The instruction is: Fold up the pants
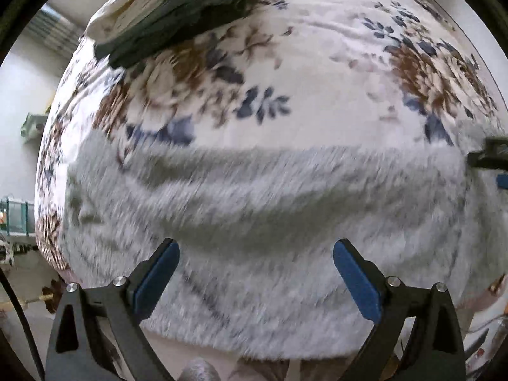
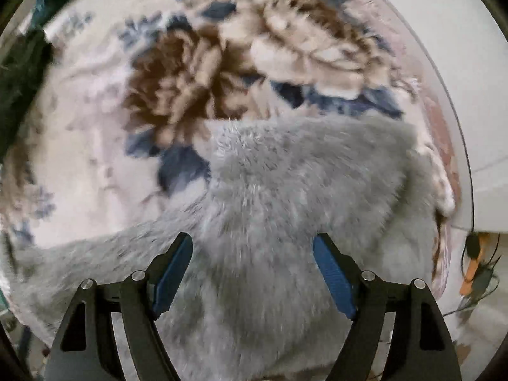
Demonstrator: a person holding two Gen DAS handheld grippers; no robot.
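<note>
- Left wrist view, far left: pale wall and some shelving beyond the bed edge; details too blurred to read.
- Upper left: dark green folded fabric (image 1: pixel 177 16) lies on the white bedspread with brown and blue flower print (image 1: pixel 317 73), partly over a cream cloth.
- Centre: grey fluffy fleece pants (image 1: pixel 254 222) lie spread flat across the near part of the bedspread, running left to right; picture smeared by motion.
- Left claw (image 1: pixel 256 254): blue-padded black fingers wide apart, nothing between them, hovering over the pants.
- Far right edge of same view: part of the right claw (image 1: pixel 490 158) shows above the end of the pants.
- Right wrist view: pants (image 2: pixel 285 206) fill the lower centre, one end bunched near the right bed edge; bedspread (image 2: pixel 95 127) beyond.
- Right claw (image 2: pixel 252 250): fingers apart, empty, over the pants.
- Far right: orange and black object with cables (image 2: pixel 476 263) off the bed; identity unclear.
</note>
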